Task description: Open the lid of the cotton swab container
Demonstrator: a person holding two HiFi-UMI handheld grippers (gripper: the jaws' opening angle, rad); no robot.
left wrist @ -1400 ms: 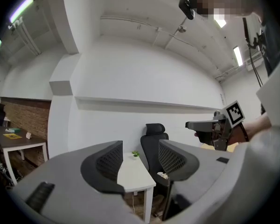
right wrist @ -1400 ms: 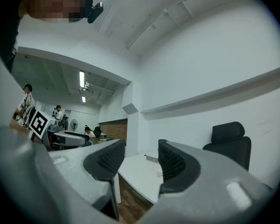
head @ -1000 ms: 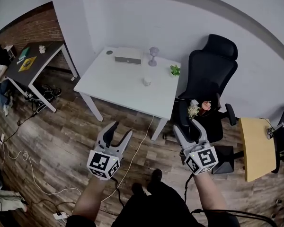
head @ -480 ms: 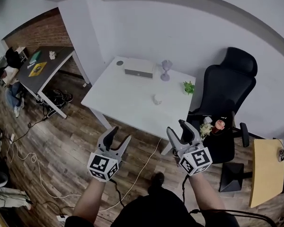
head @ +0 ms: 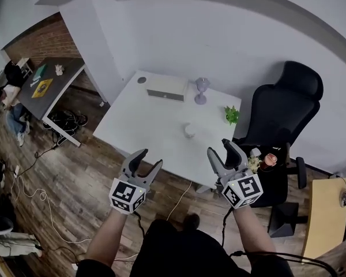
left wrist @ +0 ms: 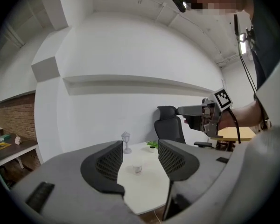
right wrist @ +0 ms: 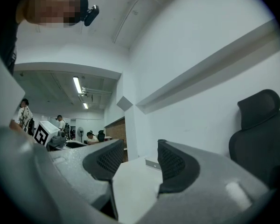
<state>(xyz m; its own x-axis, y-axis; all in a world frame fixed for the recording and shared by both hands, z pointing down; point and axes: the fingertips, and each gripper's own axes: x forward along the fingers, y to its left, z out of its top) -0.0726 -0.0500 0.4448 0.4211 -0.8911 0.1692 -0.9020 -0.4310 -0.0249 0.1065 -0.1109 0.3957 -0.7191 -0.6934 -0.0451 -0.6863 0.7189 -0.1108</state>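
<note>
The cotton swab container (head: 189,130) is a small clear tub with its lid on, standing near the middle of the white table (head: 150,126). Through the left gripper view the container (left wrist: 137,168) shows far off, framed by the jaws. My left gripper (head: 148,159) hovers over the table's near edge, open and empty. Level with it to the right, my right gripper (head: 220,150) is held at the table's near right corner, also open with nothing between its fingers. Both are well short of the container. The right gripper view shows only bare table top (right wrist: 130,181) between its jaws.
At the back of the table are a white box (head: 166,91), a small lamp-shaped ornament (head: 202,90) and a little potted plant (head: 231,115). A black office chair (head: 282,114) stands right of the table. Cables lie on the wood floor (head: 63,178); a dark desk (head: 46,85) is far left.
The person has stepped closer, so the table now lies just beyond both grippers. Both grippers kept their spacing and stayed open.
</note>
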